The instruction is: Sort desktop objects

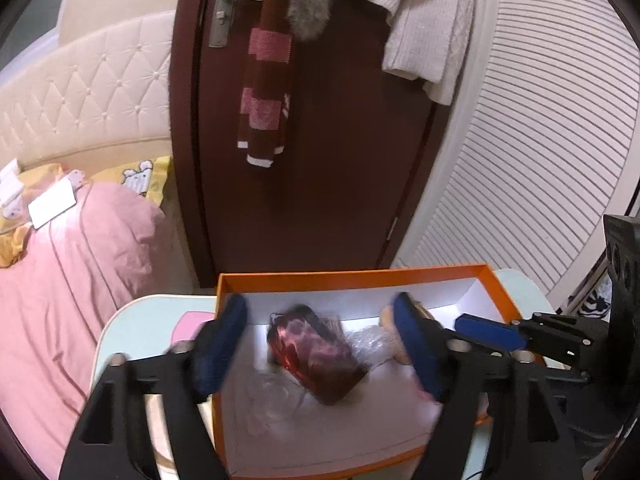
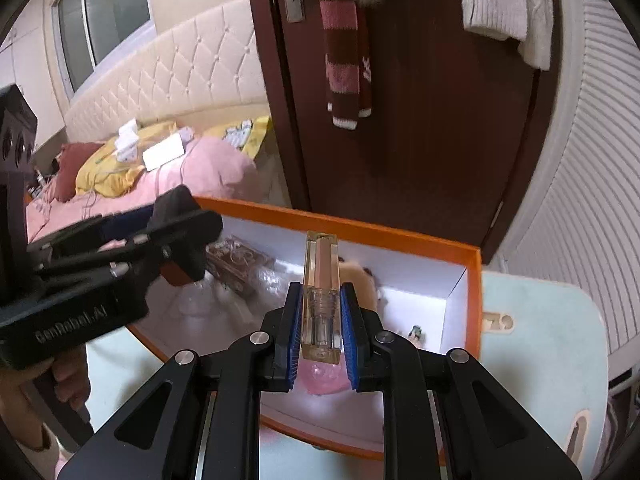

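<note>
on the far left lies a bed (image 1: 80, 248) with a pink cover and a tufted cream headboard (image 1: 92, 100), a white card (image 1: 52, 204) lying on the cover. next to it the pale blue table (image 1: 136, 320) carries an orange box (image 1: 344, 276) with white inner walls. the left gripper (image 1: 320, 344) hangs over the box with its blue-padded jaws spread wide and nothing between them; below the gap a blurred dark red packet (image 1: 316, 356) lies on the box floor among crumpled clear wrap (image 1: 368, 344), with a tan soft toy (image 1: 390, 316) partly hidden behind the right-hand finger.

behind the box stands a dark brown door (image 1: 340, 140), a red and pink striped scarf (image 1: 266, 68) and a white knitted sweater (image 1: 424, 28) hanging on it, and a white slatted panel (image 1: 540, 140) to its right.

in the right wrist view the left gripper's black body blocks the box's left corner. the right gripper (image 2: 320, 332) is closed tight on a clear square-sided tube (image 2: 322, 292), held upright over the box (image 2: 474, 300), above a pink thing (image 2: 324, 376) in the near part of the box. a small dark item (image 2: 416, 333) sits near the right wall.
</note>
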